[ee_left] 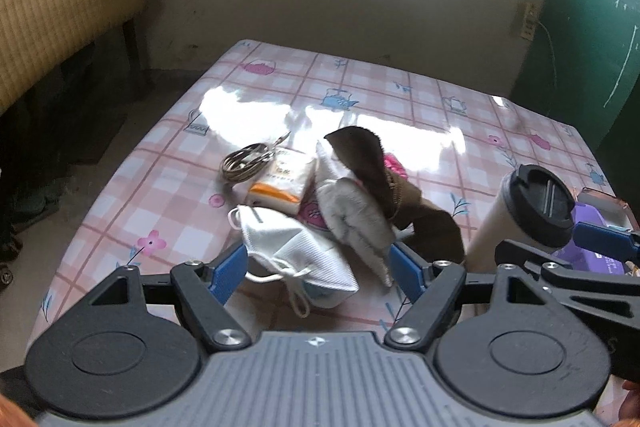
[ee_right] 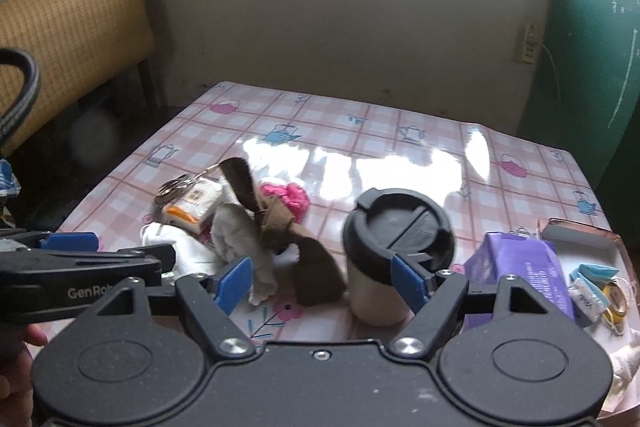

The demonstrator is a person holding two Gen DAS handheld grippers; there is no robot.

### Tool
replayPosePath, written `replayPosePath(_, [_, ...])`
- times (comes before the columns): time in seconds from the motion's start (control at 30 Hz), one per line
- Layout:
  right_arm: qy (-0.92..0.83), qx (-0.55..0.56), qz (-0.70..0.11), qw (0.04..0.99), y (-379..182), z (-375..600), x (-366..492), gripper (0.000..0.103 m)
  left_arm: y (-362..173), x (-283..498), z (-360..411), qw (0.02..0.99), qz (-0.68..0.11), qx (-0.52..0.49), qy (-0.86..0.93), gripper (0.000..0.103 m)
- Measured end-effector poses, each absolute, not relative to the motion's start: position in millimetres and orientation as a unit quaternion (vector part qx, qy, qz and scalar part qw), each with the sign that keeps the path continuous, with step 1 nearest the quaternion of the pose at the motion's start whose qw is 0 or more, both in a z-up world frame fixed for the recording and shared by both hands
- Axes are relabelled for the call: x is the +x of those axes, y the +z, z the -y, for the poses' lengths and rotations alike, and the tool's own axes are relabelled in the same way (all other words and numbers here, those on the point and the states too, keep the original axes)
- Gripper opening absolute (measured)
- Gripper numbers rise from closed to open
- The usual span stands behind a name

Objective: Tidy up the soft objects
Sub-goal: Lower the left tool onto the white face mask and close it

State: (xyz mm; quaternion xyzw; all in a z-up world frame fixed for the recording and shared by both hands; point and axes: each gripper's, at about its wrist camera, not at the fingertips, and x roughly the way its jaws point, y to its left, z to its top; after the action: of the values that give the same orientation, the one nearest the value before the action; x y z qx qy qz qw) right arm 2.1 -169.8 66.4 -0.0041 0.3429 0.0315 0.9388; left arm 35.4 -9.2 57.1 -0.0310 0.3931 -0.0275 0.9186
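While both grippers (ee_left: 320, 269) (ee_right: 325, 281) gape empty, the brown plush (ee_left: 372, 167) seemingly lies lengthwise away.

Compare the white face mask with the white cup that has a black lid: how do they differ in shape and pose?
The white face mask lies flat and folded on the checked tablecloth; the white cup with a black lid stands upright. The mask is soft, with loose ear loops; the cup is a rigid cylinder. The mask lies at the left end of the pile, and the cup stands to the pile's right. Both have white bodies.
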Motion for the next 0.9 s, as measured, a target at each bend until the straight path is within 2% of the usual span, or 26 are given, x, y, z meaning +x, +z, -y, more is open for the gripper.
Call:
replayPosePath(0.57, [0.084,-0.004,-0.350,0.933,29,136,-18,0.090,11,34,-56,0.906,-0.418,-0.073,-0.001,0.085])
replayPosePath(0.63, [0.089,-0.005,-0.349,0.933,25,135,-20,0.090,7,36,-60,0.906,-0.415,-0.083,-0.001,0.089])
replayPosePath(0.77, [0.089,0.000,-0.349,0.933,20,138,-23,0.090,4,45,-58,0.907,-0.408,-0.099,-0.014,0.094])
replayPosePath(0.9, [0.088,0.010,-0.349,0.933,18,144,-23,0.090,-1,64,-42,0.908,-0.406,-0.098,-0.027,0.094])
